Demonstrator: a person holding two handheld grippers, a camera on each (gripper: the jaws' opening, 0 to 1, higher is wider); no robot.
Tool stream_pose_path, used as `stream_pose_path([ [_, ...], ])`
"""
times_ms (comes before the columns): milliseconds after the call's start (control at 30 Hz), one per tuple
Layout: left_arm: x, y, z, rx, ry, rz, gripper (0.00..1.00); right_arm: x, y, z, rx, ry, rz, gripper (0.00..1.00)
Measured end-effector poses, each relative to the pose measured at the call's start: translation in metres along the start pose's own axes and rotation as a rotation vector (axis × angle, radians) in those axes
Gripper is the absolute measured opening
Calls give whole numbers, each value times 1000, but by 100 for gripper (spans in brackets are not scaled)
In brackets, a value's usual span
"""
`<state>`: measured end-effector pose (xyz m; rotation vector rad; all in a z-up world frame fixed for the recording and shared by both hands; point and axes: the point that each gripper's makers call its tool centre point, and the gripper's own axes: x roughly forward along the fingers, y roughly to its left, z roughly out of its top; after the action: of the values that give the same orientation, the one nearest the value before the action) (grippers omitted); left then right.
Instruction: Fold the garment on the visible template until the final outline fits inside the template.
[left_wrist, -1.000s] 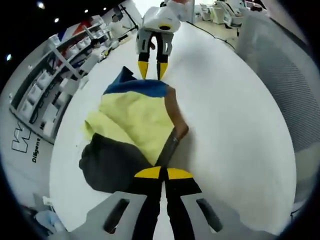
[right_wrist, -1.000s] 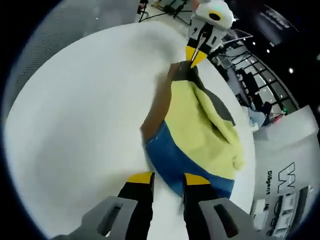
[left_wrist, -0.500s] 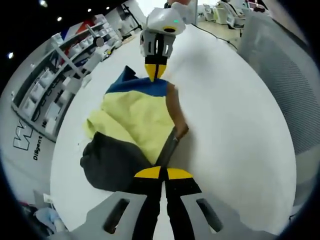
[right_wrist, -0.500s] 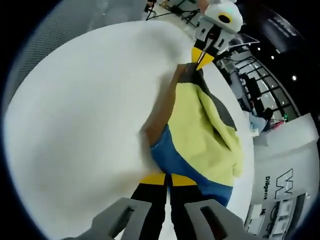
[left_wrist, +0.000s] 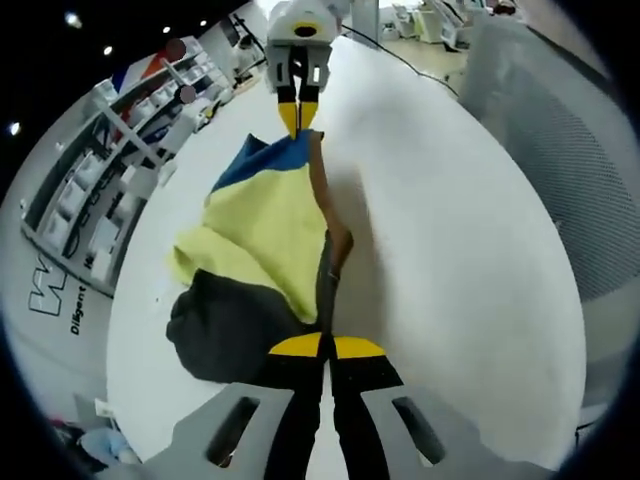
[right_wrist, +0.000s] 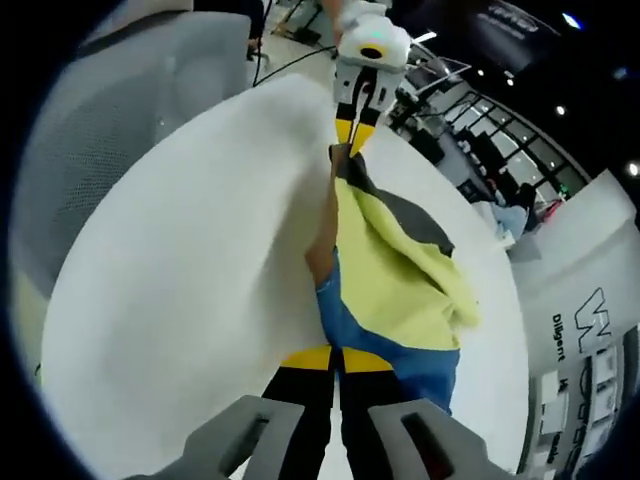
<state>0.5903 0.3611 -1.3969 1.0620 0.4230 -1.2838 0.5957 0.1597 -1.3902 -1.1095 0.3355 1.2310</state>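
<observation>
my left gripper (left_wrist: 322, 347) has its jaws closed tight on the dark grey end of the garment (left_wrist: 265, 240), and my right gripper (right_wrist: 337, 359) is pinched shut on the blue end. the cloth hangs stretched between them, lifted along one edge, with yellow and grey folds sagging toward the white tabletop (left_wrist: 450, 260), nearer the side that faces the shelves than the mesh chair. i cannot make out a template outline. to fold well, i judge i should keep both ends level and taut, carry the edge over evenly, and lay it down flat before letting go.
</observation>
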Motion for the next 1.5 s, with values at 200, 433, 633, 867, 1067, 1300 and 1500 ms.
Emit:
stream_pose_path([
  [200,-14,-14,10,-35,-31,-49,4,-17,19,15,79,-35,50,0],
  [433,-32,-42,28,-135,-86,-161,4,-42,40,32,224,-83,95,0],
  [633,-52,-72,46,-185,-130,-275,4,-61,65,45,286,-111,159,0],
  [867,-77,-108,64,-279,-170,-439,4,-83,100,70,416,-178,306,0],
  [1067,-103,-112,86,-392,-263,-541,3,-105,111,91,535,-261,432,0],
  [1300,-106,-58,93,-477,-355,-447,3,-112,58,88,675,-370,345,0],
  [1500,-102,4,88,-544,-400,-338,3,-111,-5,74,707,-413,221,0],
])
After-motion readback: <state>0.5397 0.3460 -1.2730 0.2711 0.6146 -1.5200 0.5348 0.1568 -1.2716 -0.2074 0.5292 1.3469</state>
